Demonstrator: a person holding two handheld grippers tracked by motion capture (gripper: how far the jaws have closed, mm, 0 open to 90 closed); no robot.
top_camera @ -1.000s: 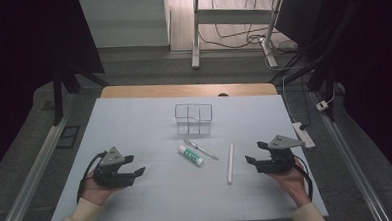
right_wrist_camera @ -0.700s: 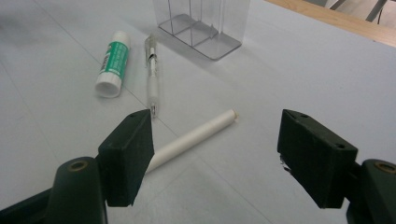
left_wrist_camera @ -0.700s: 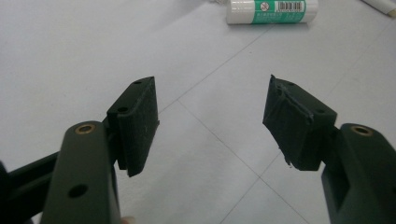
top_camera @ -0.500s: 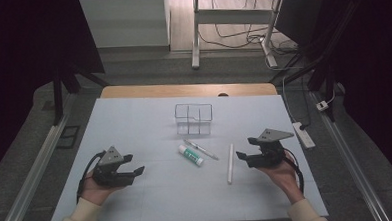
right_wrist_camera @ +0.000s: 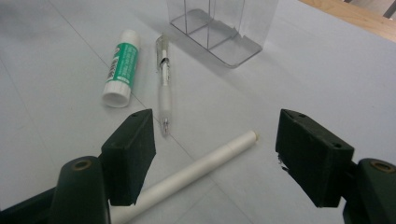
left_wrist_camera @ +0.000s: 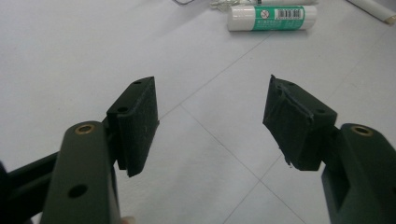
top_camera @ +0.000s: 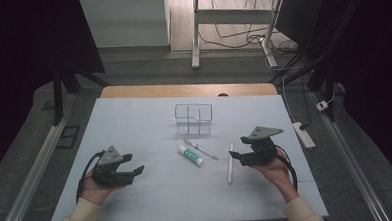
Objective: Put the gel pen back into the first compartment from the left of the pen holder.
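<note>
We held the right claw (right_wrist_camera: 212, 156) spread wide, empty, straddling the white stick (right_wrist_camera: 187, 179) on the desk (top_camera: 144, 122); being round, it could roll off if one jaw nudged it first. The left claw (left_wrist_camera: 210, 123) gaped too, idle. Beyond lay the glue stick (right_wrist_camera: 120, 70), pen (right_wrist_camera: 163, 77) and clear organizer (right_wrist_camera: 224, 28). Compared with a second before, the right claw had moved inward toward the stick.

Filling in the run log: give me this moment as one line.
left gripper: open, idle on table | right gripper: open, at white stick | glue stick, pen: flat on table | clear organizer: empty
</note>
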